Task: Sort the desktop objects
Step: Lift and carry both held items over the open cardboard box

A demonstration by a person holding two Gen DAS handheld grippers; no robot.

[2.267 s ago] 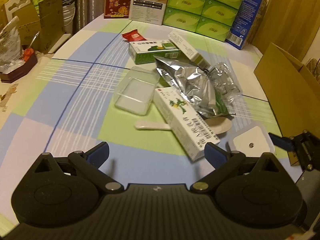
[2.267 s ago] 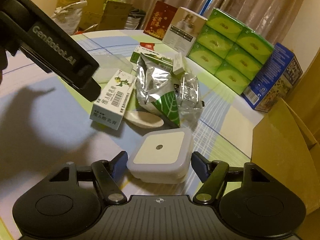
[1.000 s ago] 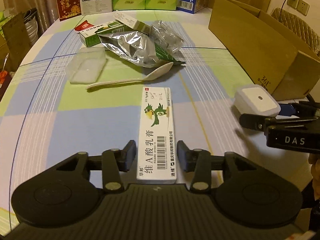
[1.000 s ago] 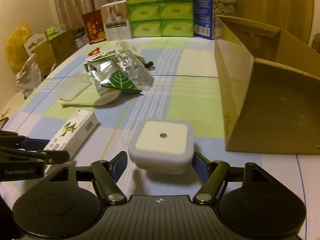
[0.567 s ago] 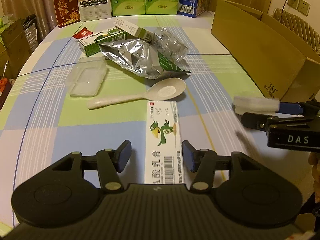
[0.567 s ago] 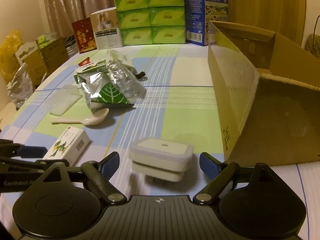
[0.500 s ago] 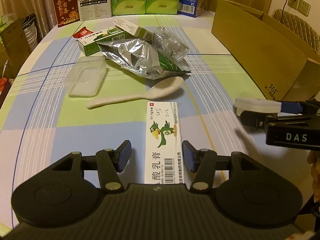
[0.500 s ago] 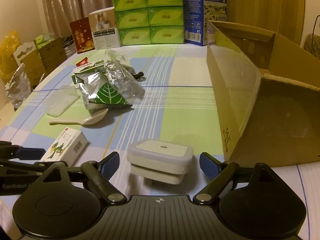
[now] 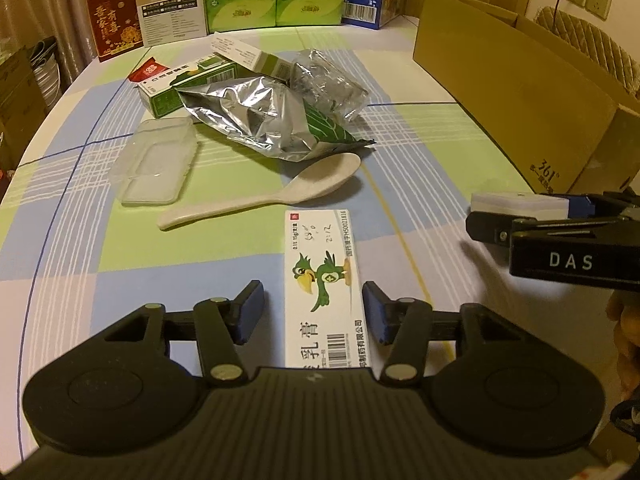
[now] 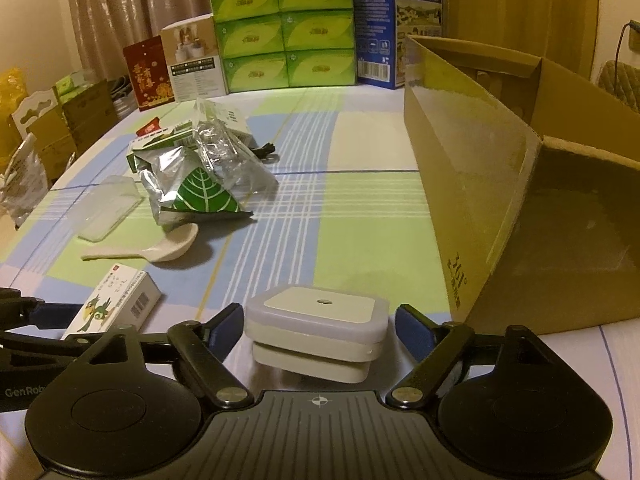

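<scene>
A white ointment box with a green parrot [image 9: 325,280] lies on the table between the fingers of my left gripper [image 9: 313,310], which is open with small gaps on both sides. It also shows in the right wrist view [image 10: 114,307]. A white square night light [image 10: 318,330] rests on the table between the fingers of my right gripper [image 10: 319,328], which is open and clear of it. The night light also shows in the left wrist view [image 9: 516,204], beside the right gripper.
A white spoon [image 9: 264,196], a clear plastic lid [image 9: 156,166], a silver foil bag [image 9: 264,120], a crumpled clear wrapper [image 9: 328,84] and green boxes [image 9: 184,84] lie mid-table. An open cardboard box [image 10: 520,184] stands right. Tissue packs [image 10: 286,28] and cartons line the back edge.
Both grippers carried their objects toward the near edge, set them down and opened. The ointment box and the night light now rest on the table, released.
</scene>
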